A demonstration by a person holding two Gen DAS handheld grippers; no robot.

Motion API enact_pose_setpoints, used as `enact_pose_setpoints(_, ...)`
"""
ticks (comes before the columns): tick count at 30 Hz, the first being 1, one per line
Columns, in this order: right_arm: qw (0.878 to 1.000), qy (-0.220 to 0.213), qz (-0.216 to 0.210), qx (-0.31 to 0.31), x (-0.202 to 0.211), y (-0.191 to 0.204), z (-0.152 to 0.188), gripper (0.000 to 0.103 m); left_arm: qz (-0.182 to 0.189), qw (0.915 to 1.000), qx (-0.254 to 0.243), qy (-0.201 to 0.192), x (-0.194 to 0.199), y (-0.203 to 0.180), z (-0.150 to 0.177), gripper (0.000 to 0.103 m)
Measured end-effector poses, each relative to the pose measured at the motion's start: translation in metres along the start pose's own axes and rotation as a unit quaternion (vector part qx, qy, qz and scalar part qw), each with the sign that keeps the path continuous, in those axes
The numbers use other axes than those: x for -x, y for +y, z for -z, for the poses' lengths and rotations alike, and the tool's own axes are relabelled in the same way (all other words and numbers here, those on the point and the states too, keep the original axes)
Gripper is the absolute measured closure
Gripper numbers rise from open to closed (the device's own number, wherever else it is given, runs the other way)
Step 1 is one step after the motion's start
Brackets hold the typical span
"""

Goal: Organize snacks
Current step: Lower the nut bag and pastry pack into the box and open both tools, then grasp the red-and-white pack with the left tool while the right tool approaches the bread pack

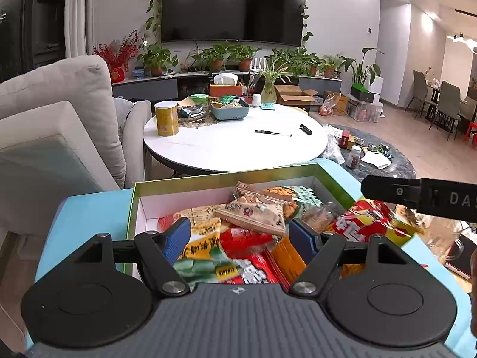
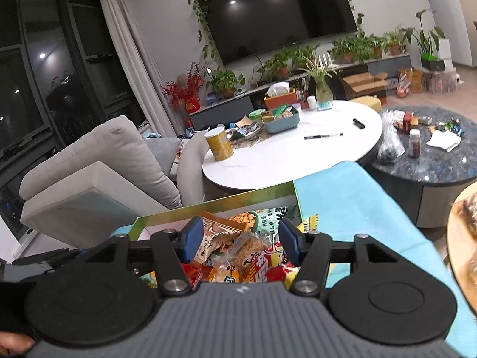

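A green-rimmed box [image 1: 184, 183] with a white inside sits on a light blue surface [image 1: 50, 232] and is full of snack packets. It also shows in the right wrist view [image 2: 253, 195]. My left gripper [image 1: 240, 240] is open above the packets, with a tan packet [image 1: 253, 214] between and beyond its blue pads. My right gripper [image 2: 241, 240] is open over the box's right part, above a red and yellow packet [image 2: 262, 265] and a clear bag of brown snacks [image 2: 249, 246]. The right gripper's black body shows in the left wrist view [image 1: 423, 198], above a red packet [image 1: 363, 223].
A white round table [image 1: 232, 146] beyond the box carries a yellow can [image 1: 166, 118], a blue basket [image 1: 229, 109] and a pen [image 1: 272, 132]. A grey sofa [image 1: 59, 125] stands at left. A dark round table [image 2: 432, 155] with small items is at right.
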State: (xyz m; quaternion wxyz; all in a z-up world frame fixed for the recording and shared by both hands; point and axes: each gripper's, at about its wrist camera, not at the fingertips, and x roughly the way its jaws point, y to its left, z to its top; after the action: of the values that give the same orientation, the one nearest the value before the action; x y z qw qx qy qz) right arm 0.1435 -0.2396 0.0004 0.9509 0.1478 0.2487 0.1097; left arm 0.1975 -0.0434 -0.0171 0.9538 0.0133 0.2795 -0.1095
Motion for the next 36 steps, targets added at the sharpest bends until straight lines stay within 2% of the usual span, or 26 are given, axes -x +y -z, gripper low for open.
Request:
enact_pose_setpoints(8,1.0,-0.003,-0.006,0.012,0.046,-0.003,0.006,0.033,0.002,1.0,-0.004,-0.008,0.043,-0.009,0.015,0.031)
enact_pose_setpoints(12,1.0,-0.001,0.016,0.023,0.065,-0.014,0.017,0.033,0.007,0.9999,-0.007,-0.001,0.058,-0.017,0.031,0.03)
enact_pose_setpoints(16,0.999,0.014,0.043,0.008,0.073,-0.035,0.03,0.033,0.022,0.9996,-0.01,0.013,0.065,-0.028,0.046,0.03)
enact_pose_setpoints(24,0.997,0.041,0.061,-0.021,0.07,-0.065,0.049,0.033,0.069,0.9957,-0.041,0.048,0.056,-0.074,0.076,0.03)
enact_pose_setpoints(29,0.997,0.04,0.063,-0.037,0.069,-0.077,0.052,0.033,0.107,0.9886,-0.079,0.07,0.041,-0.11,0.089,0.03)
enact_pose_setpoints(36,0.996,0.038,0.058,-0.049,0.068,-0.091,0.054,0.033,0.161,0.9765,-0.117,0.083,0.023,-0.148,0.098,0.03)
